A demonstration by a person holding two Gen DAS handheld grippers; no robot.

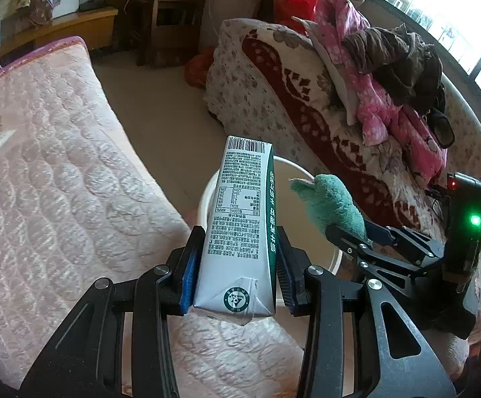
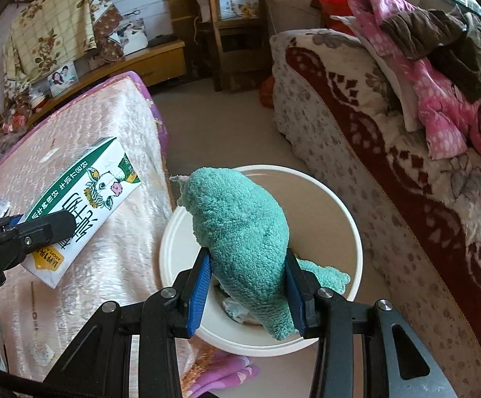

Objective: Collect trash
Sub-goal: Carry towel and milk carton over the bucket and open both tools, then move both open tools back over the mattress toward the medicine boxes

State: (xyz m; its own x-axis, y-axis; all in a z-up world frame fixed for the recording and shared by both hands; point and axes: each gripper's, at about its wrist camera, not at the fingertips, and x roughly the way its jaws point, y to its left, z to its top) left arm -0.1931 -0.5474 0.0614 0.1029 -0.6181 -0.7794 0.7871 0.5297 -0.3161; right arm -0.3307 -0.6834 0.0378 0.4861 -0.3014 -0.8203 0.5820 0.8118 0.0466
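My left gripper is shut on a white and green milk carton, held lengthwise at the near rim of a round cream bin. In the right wrist view the same carton hangs at the left over the pink quilt, its cow picture facing up. My right gripper is shut on a teal fluffy cloth, held directly above the bin. Crumpled paper lies inside the bin under the cloth. The left wrist view shows the cloth and right gripper to the right of the carton.
A pink quilted mattress fills the left side. A floral and red blanketed bed with piled clothes lies to the right. The bin stands on the floor in the gap between them. Wooden furniture stands at the back.
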